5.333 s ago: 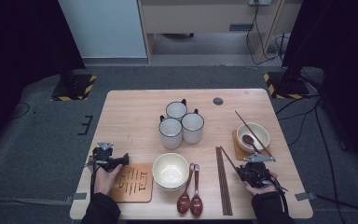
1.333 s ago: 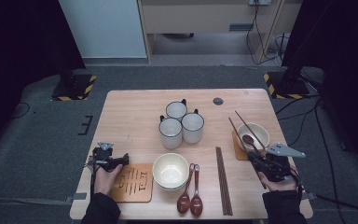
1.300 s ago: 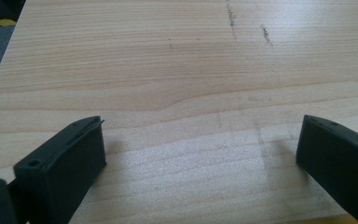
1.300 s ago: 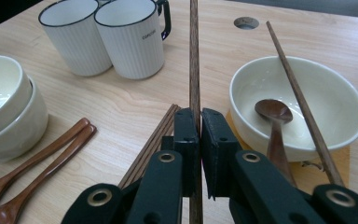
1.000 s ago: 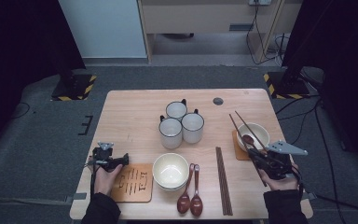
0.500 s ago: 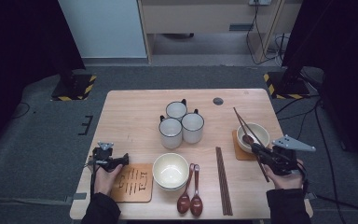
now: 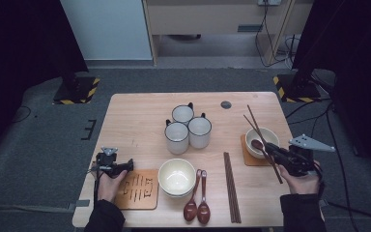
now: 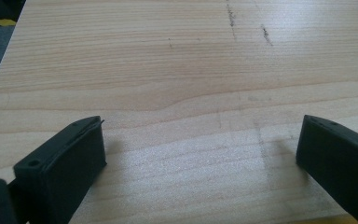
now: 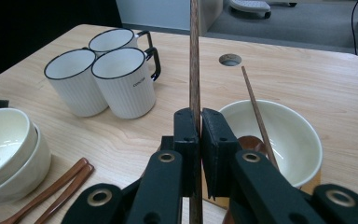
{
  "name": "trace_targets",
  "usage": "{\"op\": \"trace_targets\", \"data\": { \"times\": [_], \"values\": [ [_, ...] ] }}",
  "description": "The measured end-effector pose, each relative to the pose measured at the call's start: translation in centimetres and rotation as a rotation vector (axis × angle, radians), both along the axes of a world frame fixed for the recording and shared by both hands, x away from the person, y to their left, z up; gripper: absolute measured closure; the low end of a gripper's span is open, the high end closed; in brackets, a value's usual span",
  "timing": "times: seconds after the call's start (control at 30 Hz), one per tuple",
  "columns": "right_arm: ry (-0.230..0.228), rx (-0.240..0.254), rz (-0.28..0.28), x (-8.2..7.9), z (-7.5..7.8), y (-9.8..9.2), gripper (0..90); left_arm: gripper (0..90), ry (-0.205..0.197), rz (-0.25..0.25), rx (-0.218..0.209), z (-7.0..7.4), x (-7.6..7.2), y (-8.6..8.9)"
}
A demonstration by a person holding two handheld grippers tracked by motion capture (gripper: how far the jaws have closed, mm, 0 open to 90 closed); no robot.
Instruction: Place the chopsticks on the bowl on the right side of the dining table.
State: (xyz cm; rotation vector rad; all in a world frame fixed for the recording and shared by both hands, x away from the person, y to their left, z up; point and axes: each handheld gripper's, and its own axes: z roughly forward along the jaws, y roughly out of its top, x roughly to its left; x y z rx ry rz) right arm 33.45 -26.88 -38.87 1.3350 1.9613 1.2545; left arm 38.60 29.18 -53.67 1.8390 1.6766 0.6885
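My right gripper (image 7: 270, 149) (image 9: 200, 116) is shut on one brown chopstick (image 7: 277, 173) (image 9: 195, 70), which stands upright between its jaws just in front of a white bowl (image 7: 266, 134) (image 9: 291, 135). A second chopstick (image 7: 254, 118) (image 9: 257, 109) leans on that bowl, and a brown spoon (image 7: 257, 144) (image 9: 252, 142) lies inside it. At the table's front left, my left gripper (image 7: 127, 165) (image 8: 200, 140) is open over bare wood with nothing between its jaws.
Three white mugs (image 7: 188, 128) (image 9: 107, 77) cluster mid-table. Stacked cream bowls (image 7: 176, 176) (image 9: 2, 149), two brown spoons (image 7: 196, 203) and a chopstick pair (image 7: 231, 186) lie at the front. A wooden coaster (image 7: 137, 189) lies by my left hand; another coaster (image 7: 247, 155) is under the right bowl.
My right gripper has risen a little and drifted right, carrying the chopstick with it. The left gripper has stayed put.
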Motion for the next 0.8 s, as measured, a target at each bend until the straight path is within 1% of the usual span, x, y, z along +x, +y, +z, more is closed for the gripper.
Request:
{"op": "trace_targets", "data": {
  "times": [0.13,0.27,0.43,0.57,0.8],
  "values": [
    [0.006,0.004,-0.006,0.4,0.2,-0.3,85.0,0.4,0.0,0.0,0.0,0.0,0.0,0.0],
    [0.009,-0.002,-0.012,0.9,0.2,-0.8,85.0,0.4,0.0,0.0,0.0,0.0,0.0,0.0],
    [0.012,0.007,-0.019,1.5,0.4,-1.6,85.0,0.4,0.0,0.0,0.0,0.0,0.0,0.0],
    [0.021,0.003,-0.02,2.1,0.3,-2.0,85.0,0.4,0.0,0.0,0.0,0.0,0.0,0.0],
    [0.022,-0.002,-0.021,3.1,0.3,-2.5,85.0,0.4,0.0,0.0,0.0,0.0,0.0,0.0]
  ]
}}
